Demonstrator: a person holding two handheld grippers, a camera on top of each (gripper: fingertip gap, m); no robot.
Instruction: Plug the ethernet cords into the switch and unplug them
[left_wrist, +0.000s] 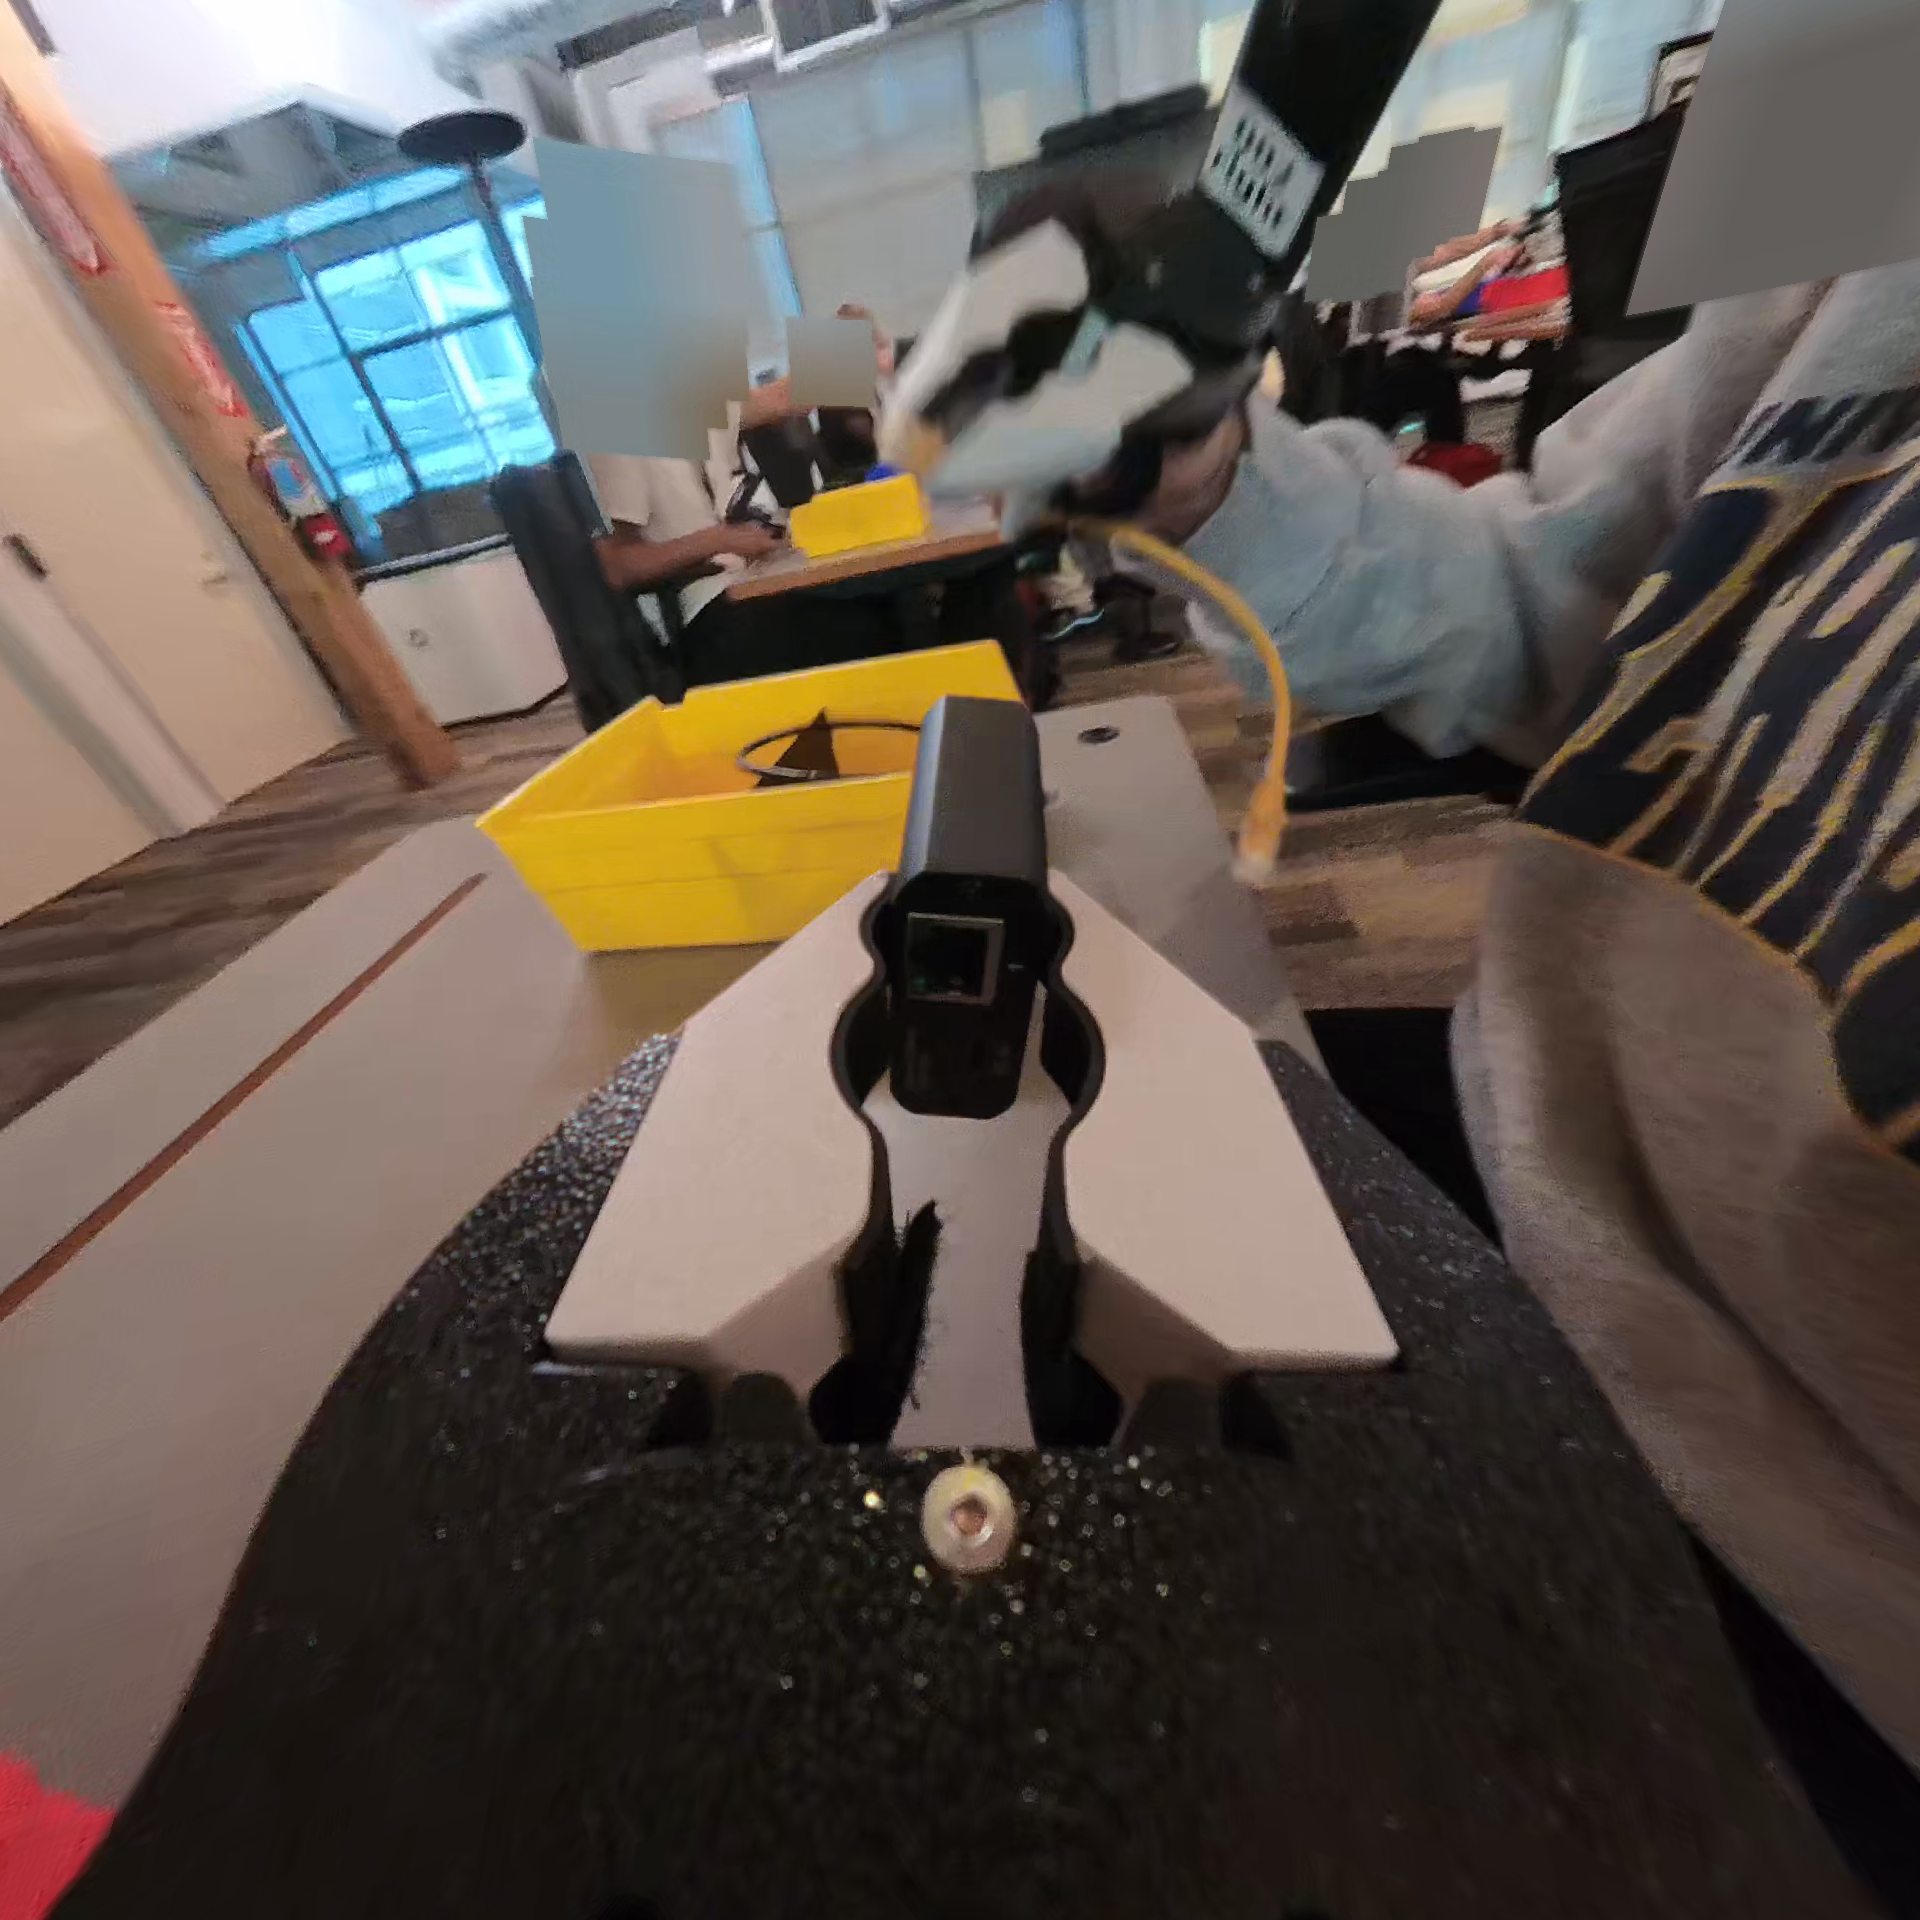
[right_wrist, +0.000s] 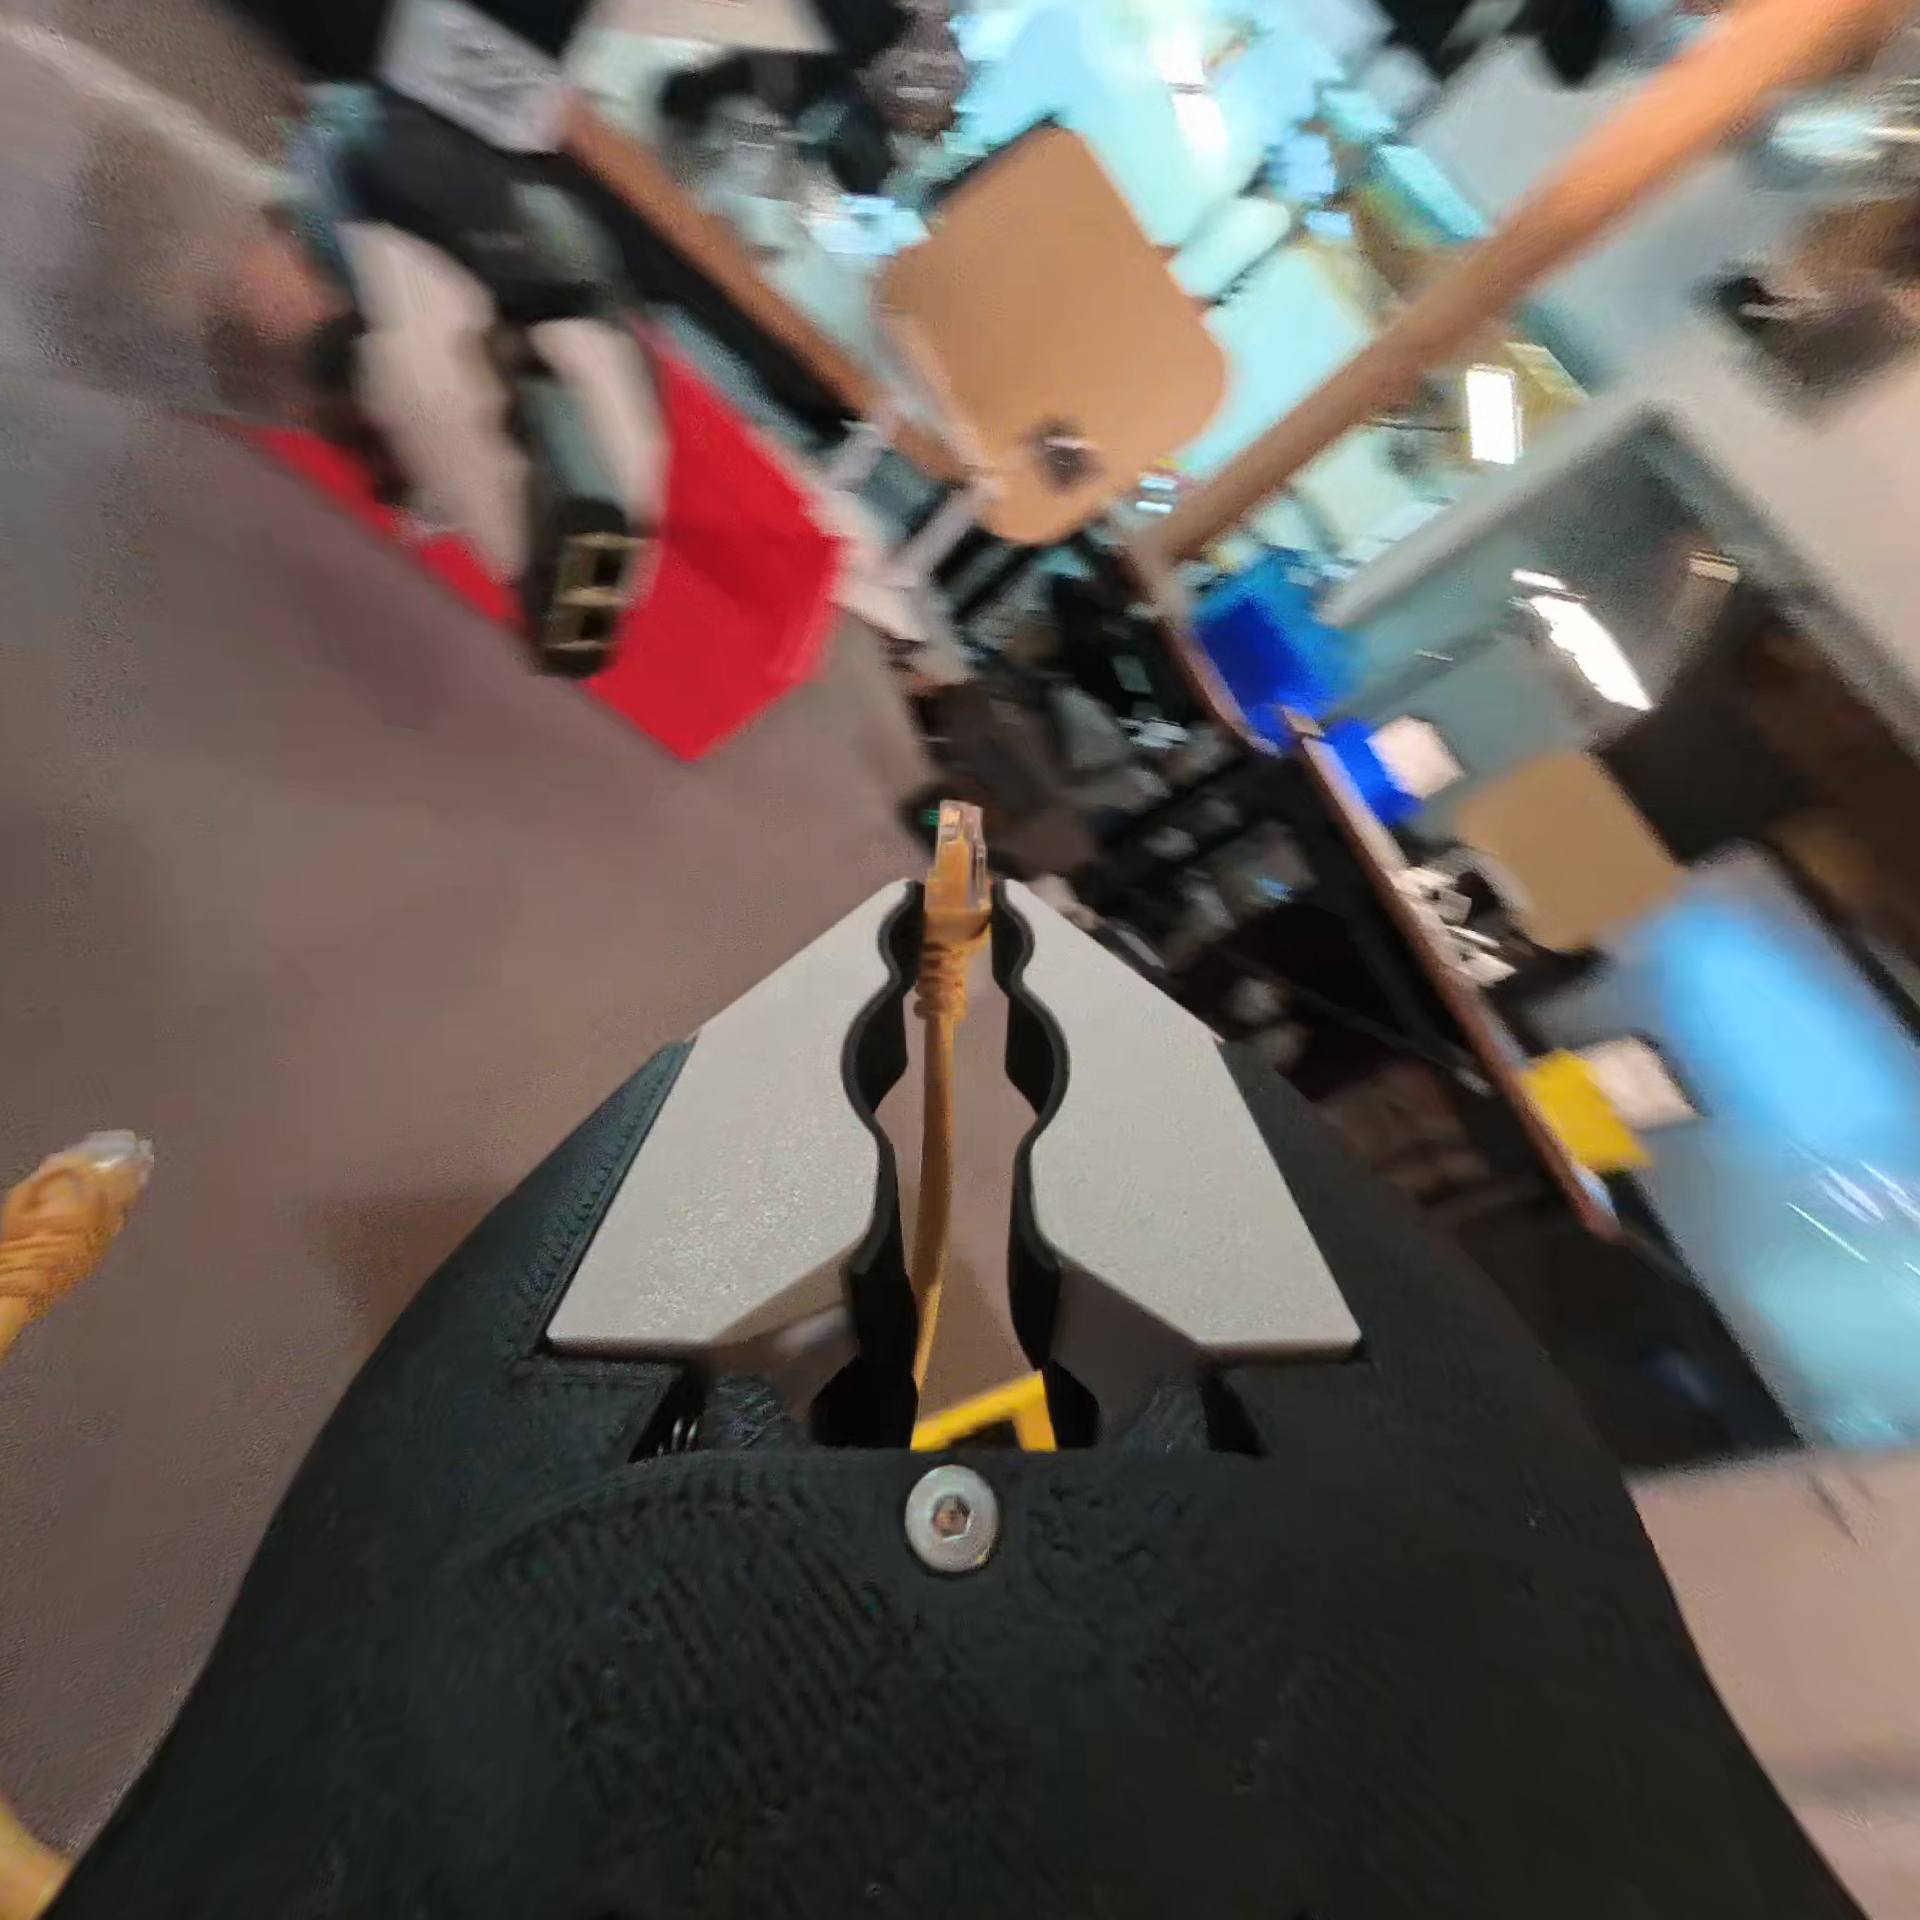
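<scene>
Listing from the left: left claw (left_wrist: 961, 997), clenched on the black ethernet switch (left_wrist: 966, 904), which stands up between its grey fingers (left_wrist: 769, 1143) with one port facing the camera; held over the grey counter (left_wrist: 312, 1091), with a yellow bin (left_wrist: 686, 831) just behind
- Switch: small, rigid plastic box, judged light; smooth sides may slip, so a grip across the narrow body, clear of the ports, suits it, as it is held now
- Right claw (left_wrist: 940, 442), seen from the left wrist view: raised above and beyond the switch, tilted down towards it, blurred
- Yellow ethernet cord (left_wrist: 1262, 665): hangs in a curve from the right claw, free plug (left_wrist: 1262, 831) dangling well apart from the switch

Right wrist view:
- Right claw (right_wrist: 958, 894), clamped on the cord just behind its other plug (right_wrist: 958, 847), which pokes out past the fingertips; cord runs back between the fingers
- Cord: soft, limp, very light; plug hard, with a thin latch tab, judged fragile. Best hold is the ribbed boot behind the plug, so that the tip stays steerable
- Switch shows blurred at upper left, two ports visible, well apart from the plug
</scene>
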